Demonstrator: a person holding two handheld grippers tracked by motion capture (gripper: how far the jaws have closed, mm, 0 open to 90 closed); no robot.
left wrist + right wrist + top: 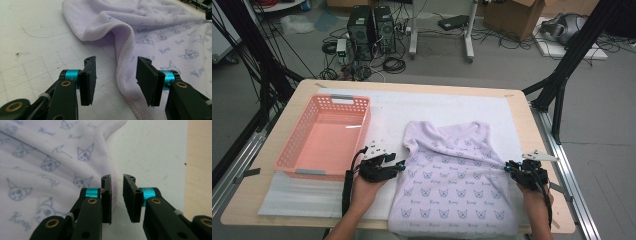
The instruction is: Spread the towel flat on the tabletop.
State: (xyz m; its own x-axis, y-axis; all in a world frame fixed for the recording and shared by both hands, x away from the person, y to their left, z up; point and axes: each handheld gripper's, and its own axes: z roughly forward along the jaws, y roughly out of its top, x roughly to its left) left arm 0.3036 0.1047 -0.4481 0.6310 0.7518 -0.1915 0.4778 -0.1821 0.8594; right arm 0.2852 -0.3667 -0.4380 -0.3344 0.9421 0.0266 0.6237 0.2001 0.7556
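straddling the lilac towel (pixel 155 32) hems (cat-face print, script illegible)

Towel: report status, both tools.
Left tool open, towel hem between jaws. Right tool open at opposite hem, no grip. Basket clear of work.

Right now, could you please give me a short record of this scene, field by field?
work surface: white foam mat on a wooden table
cloth: lilac towel with cat-face print, spread out but rumpled, its near end hanging over the table edge
basket: pink plastic basket, nothing in it, left of the towel
left gripper: open, jaws either side of the towel's left hem, not pressing it
right gripper: open, narrow gap, the right hem lying against one jaw
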